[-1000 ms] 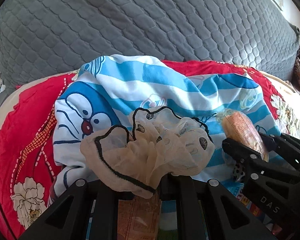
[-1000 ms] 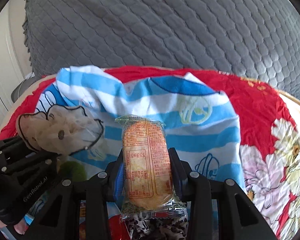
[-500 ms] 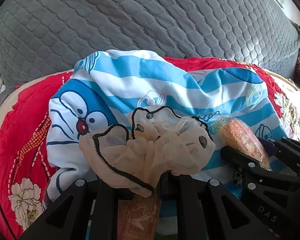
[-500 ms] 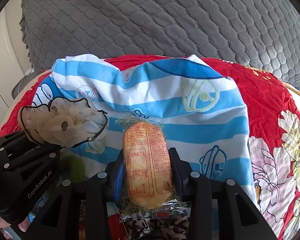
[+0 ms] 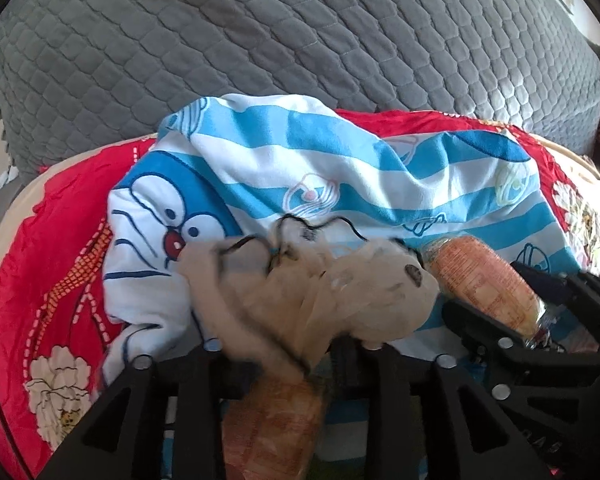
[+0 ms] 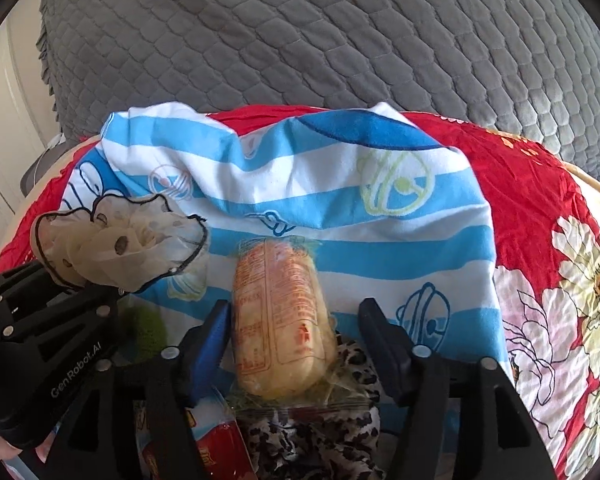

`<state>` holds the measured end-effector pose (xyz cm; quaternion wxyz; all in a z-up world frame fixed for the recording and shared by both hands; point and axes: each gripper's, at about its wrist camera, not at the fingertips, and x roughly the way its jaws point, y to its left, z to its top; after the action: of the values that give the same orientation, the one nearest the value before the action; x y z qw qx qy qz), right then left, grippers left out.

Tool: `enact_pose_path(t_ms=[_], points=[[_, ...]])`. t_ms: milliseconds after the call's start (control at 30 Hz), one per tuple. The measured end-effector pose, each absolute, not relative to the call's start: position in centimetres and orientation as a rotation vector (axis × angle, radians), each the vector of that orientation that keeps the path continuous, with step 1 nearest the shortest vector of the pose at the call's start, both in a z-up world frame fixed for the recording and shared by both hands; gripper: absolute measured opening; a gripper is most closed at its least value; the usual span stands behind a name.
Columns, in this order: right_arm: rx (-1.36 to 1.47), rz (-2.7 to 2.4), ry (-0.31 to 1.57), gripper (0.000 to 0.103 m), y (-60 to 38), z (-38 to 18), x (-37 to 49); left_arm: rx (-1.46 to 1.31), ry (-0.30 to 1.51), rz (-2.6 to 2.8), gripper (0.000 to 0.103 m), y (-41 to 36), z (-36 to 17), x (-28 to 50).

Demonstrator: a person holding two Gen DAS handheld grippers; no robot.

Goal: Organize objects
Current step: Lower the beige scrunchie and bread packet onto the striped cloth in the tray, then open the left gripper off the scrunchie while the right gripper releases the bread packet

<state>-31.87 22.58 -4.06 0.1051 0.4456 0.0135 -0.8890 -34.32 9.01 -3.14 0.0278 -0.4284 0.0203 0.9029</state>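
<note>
The right wrist view alone shows a leopard-print cloth (image 6: 332,436) and a red snack packet (image 6: 216,448) at 6 o'clock beneath the right gripper (image 6: 296,332), whose fingers are spreading, clear of the orange plastic-wrapped bread roll (image 6: 280,316) between them. The left gripper (image 5: 280,350) is also opening; its fingers flank a blurred, sheer beige ruffled scrunchie with black trim (image 5: 308,284). Both lie over a blue-and-white striped cartoon cloth (image 5: 340,160) on a red floral sheet (image 6: 540,200).
</note>
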Motion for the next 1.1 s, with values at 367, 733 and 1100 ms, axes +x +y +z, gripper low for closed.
enact_pose_path(t_ms=[367,733,1100], points=[[1.259,-2.652,0.063,0.074,23.3,-2.7,-30.9,-1.337,0.055,2.774,0.056,8.8,-2.8,-33.7],[1.187,-2.664,0.041,0.074,24.3,-0.9,-29.8,-1.287,0.025,2.791,0.074,8.4,-1.1,-32.1],[1.168,-2.657,0.031,0.079,24.6,-0.3,-28.0,-1.295,0.013,2.788,0.078,7.5,-0.3,-30.1]])
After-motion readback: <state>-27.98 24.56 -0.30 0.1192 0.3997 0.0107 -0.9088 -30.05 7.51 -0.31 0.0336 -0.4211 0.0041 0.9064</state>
